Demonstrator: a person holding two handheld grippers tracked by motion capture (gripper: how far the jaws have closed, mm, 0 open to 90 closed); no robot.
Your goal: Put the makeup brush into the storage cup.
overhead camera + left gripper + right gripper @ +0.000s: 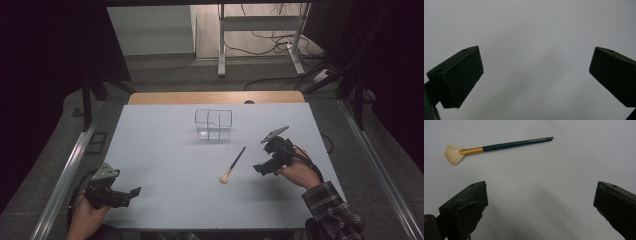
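A makeup brush (233, 165) with a dark handle, gold ferrule and pale fan bristles lies on the white table (165, 150), just right of centre. In the right gripper view the brush (499, 146) lies flat beyond my jaws, bristles to the left. My right gripper (259, 169) is a short way right of the brush, open and holding nothing (540, 202). A clear plastic organizer box (213, 124) with compartments stands behind the brush. My left gripper (132, 192) rests near the front left corner, open over bare table (536, 72).
The wooden table edge (215, 97) runs along the back. Metal rails (65, 170) flank the table on both sides. A desk frame (260, 30) and cables lie on the floor beyond.
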